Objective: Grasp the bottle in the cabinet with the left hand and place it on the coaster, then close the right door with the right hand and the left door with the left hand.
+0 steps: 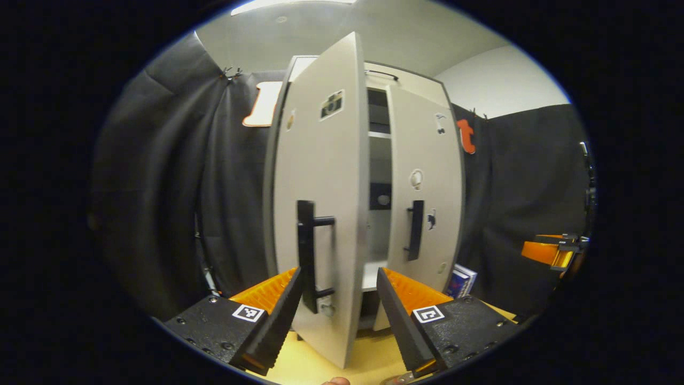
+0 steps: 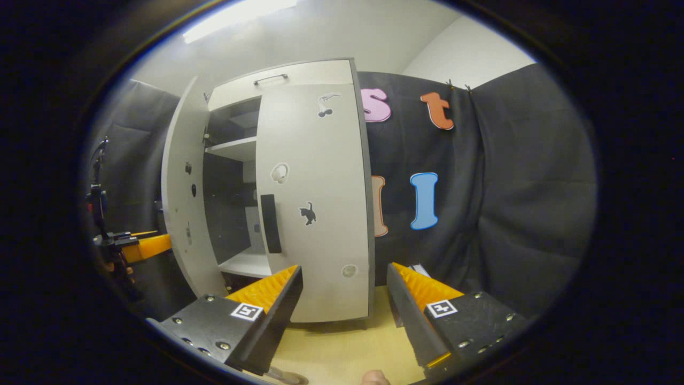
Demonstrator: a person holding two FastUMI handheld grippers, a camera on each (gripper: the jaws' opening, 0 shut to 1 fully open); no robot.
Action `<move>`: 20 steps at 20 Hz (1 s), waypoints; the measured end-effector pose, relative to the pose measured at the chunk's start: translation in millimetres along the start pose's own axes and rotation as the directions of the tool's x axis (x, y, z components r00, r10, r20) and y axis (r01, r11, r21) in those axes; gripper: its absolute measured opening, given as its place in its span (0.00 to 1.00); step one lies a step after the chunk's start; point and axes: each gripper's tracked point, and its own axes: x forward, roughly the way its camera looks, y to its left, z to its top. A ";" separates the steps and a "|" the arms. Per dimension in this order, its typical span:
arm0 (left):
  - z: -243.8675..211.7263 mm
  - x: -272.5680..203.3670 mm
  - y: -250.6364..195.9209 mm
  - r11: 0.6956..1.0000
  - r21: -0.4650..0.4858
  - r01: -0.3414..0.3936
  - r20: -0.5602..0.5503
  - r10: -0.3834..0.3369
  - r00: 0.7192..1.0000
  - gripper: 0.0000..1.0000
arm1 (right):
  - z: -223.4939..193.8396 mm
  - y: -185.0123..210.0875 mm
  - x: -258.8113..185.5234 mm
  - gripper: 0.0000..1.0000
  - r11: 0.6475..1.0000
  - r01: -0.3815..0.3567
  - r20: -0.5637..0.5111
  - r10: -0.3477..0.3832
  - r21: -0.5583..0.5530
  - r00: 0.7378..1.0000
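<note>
We are facing the cabinet (image 2: 299,80) with both grippers released.
The left door (image 1: 320,203) is standing ajar between the left gripper (image 1: 336,299) fingers; the right gripper (image 2: 344,291) is gaping near the right door (image 2: 315,203).

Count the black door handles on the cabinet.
2. One on the left door, swung wide open; one on the right door, nearly shut. The small top-panel pull is a separate kind.

Cabinet (image 2: 283,72) pale grey, upright. Right door (image 2: 315,198) almost shut, black handle (image 2: 270,223). Left door (image 1: 320,203) half open, black handle (image 1: 307,248).
</note>
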 end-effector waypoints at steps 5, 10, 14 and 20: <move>1.1 5.5 -14.1 1.000 -0.001 0.030 -0.001 -0.030 1.000 0.90 | -1.8 -9.3 -4.3 0.95 1.000 0.022 0.001 -0.022 0.004 1.000; 0.8 19.0 -40.2 0.994 -0.047 0.094 0.004 -0.094 0.996 0.89 | -4.4 -4.3 -5.0 0.92 1.000 0.011 -0.010 -0.011 0.028 1.000; 6.9 16.8 -50.3 0.994 0.009 0.105 0.015 -0.106 0.994 0.89 | -0.5 -1.8 -4.5 0.95 1.000 0.005 0.002 -0.006 0.022 1.000; 21.1 15.3 -63.7 0.993 0.025 0.115 0.047 -0.116 0.992 0.89 | 3.4 -0.6 -1.7 0.95 1.000 -0.002 0.013 0.001 0.023 1.000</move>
